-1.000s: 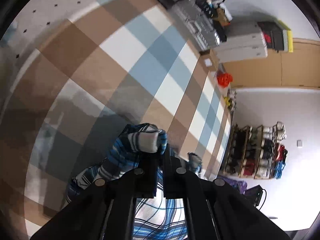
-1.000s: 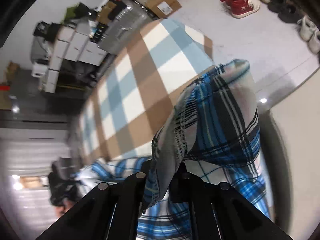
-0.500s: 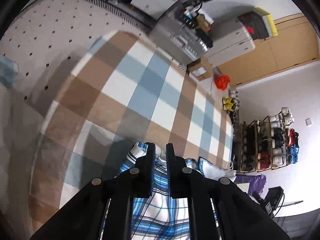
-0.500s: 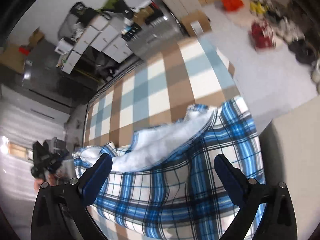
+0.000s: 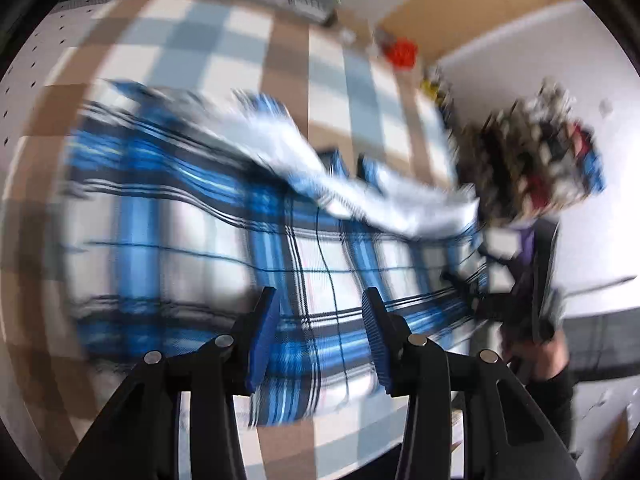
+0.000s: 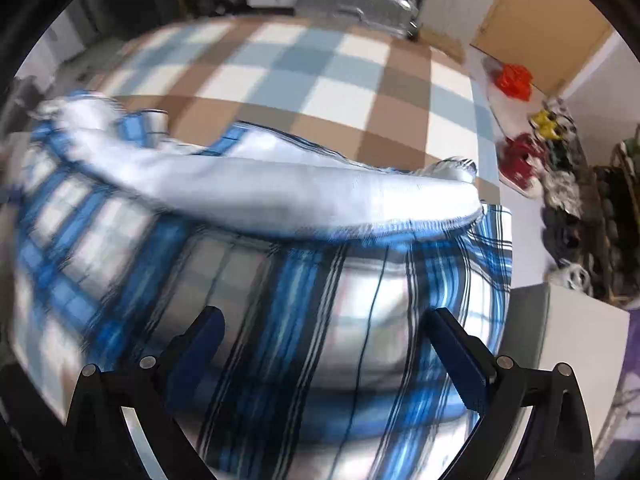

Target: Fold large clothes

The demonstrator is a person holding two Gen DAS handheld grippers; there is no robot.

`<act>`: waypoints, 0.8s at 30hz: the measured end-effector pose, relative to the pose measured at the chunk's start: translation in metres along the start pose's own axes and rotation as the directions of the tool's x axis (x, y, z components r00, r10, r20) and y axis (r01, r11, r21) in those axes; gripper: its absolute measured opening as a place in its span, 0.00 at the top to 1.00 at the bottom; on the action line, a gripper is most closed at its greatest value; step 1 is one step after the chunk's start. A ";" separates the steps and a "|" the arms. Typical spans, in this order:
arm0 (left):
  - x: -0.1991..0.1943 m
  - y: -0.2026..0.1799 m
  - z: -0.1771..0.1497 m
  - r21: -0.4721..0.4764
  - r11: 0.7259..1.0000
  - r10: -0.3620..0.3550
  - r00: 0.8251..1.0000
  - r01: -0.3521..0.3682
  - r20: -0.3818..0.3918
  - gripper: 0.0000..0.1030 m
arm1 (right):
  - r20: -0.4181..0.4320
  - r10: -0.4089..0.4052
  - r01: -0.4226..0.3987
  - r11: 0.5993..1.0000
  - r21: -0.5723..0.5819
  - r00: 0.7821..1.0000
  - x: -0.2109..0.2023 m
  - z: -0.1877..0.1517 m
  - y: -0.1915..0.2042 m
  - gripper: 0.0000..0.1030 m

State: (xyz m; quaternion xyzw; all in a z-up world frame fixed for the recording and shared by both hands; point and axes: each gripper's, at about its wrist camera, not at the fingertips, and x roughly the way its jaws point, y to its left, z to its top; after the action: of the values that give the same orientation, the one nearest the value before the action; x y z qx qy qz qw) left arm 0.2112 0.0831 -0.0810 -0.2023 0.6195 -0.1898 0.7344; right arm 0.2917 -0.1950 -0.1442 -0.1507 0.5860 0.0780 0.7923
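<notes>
A large blue, white and black plaid garment [image 5: 224, 248] lies spread on a checked brown, white and pale blue mat [image 5: 288, 68]. Its far edge is turned over, showing a pale inner side [image 6: 288, 196] as a long band. My left gripper [image 5: 320, 320] hangs above the cloth; its jaws are opening and nothing sits between the blue pads. My right gripper [image 6: 326, 340] is open wide above the plaid garment [image 6: 320, 300], empty too. In the left wrist view the right gripper [image 5: 516, 312] shows blurred at the cloth's right end.
Beyond the checked mat [image 6: 320, 64] stand white drawers and a silver case [image 6: 356, 0]. A shoe rack [image 5: 548, 152] lines the right wall, with red shoes [image 6: 520, 156] and an orange bag [image 6: 514, 80] on the floor. A person's dark sleeve [image 5: 556, 392] shows at the right.
Both grippers let go of the plaid cloth and drew back over it. The right jaws sprang wide open, the left jaws parted. The lifted edge now lies folded over the garment.
</notes>
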 end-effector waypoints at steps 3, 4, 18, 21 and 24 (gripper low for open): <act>0.033 0.000 0.026 -0.033 0.999 0.012 0.999 -0.013 -0.032 0.64 | -0.034 -0.026 0.026 1.000 0.003 0.999 0.019 0.014 0.001 0.00; 0.041 0.001 0.038 -0.045 0.999 0.017 0.999 -0.018 -0.030 0.64 | -0.024 -0.030 0.030 1.000 -0.003 0.999 0.022 0.021 0.001 0.00; 0.040 0.032 0.130 -0.156 0.978 0.165 0.970 -0.138 0.179 0.64 | 0.256 -0.102 0.010 0.941 0.339 0.961 0.011 0.071 -0.089 0.00; 0.024 0.044 0.121 -0.196 0.976 0.139 0.970 -0.100 0.198 0.64 | 0.353 -0.157 -0.002 0.911 0.411 0.922 -0.015 0.063 -0.114 0.00; 0.010 0.040 0.097 -0.168 0.981 0.127 0.971 -0.093 0.204 0.64 | 0.354 -0.031 -0.122 0.908 0.402 0.935 -0.030 0.055 -0.125 0.00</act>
State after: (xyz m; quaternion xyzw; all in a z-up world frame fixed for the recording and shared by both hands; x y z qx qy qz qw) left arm 0.3102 0.1176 -0.0961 -0.2440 0.5604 -0.0765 0.7878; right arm 0.3704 -0.2930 -0.0827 0.0523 0.4407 -0.0045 0.8961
